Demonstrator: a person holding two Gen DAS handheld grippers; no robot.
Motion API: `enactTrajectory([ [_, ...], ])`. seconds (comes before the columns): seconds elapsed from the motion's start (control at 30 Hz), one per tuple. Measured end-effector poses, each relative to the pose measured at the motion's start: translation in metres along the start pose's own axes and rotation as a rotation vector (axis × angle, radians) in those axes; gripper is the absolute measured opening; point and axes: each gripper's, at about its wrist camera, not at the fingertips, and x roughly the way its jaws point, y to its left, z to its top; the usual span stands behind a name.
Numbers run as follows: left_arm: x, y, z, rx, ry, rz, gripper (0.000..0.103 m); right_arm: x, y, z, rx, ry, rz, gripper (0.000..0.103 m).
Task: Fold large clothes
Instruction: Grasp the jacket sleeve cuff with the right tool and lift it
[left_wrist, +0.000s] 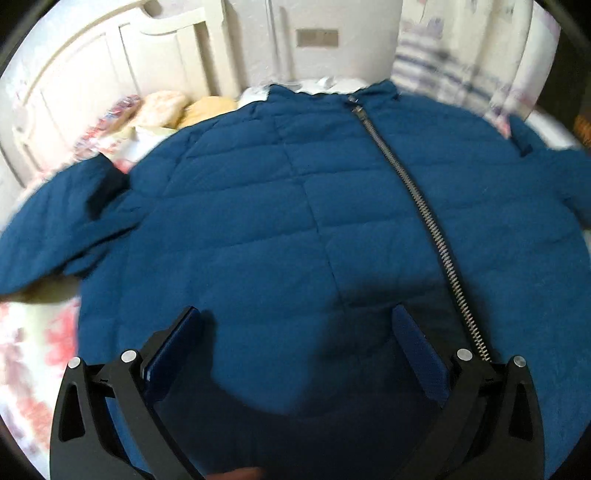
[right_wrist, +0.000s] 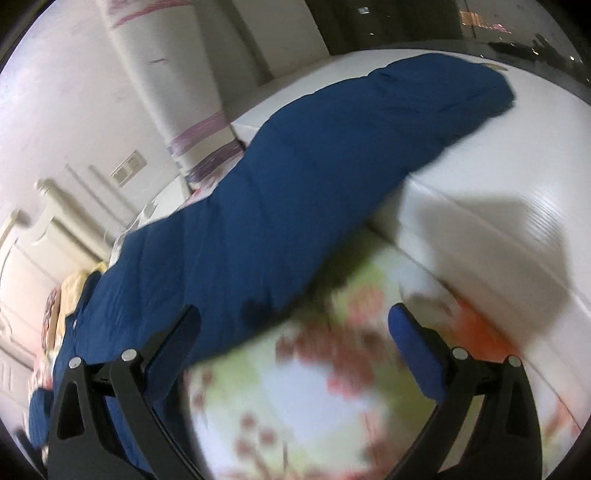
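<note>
Blue puffer jacket lies zipped, spread on bed w/ floral sheet. Left gripper and right gripper both spread wide, empty. Risk: slick padding slips from grip, sleeve drags off edge.

Matt quilted blue cloth jacket with a shiny metal zipper on floral fabric bedding.

My left gripper and right gripper match — black angular frames, blue finger pads, silver round screws at ten and two o'clock.
</note>
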Motion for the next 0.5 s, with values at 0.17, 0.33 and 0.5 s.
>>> enactTrajectory([
  [0.17, 0.000, 0.001, -0.003, -0.001, -0.024, -0.012, 0.099, 0.018, 0.021, 0.021, -0.033, -0.070, -0.066, 0.041],
  [0.33, -0.002, 0.001, -0.004, -0.006, -0.025, -0.019, 0.099, -0.033, 0.120, -0.004, -0.311, -0.285, 0.000, 0.010],
  [0.5, -0.001, 0.001, -0.003, -0.009, -0.026, -0.023, 0.099, -0.042, 0.236, -0.090, -0.720, -0.210, 0.199, 0.010],
])
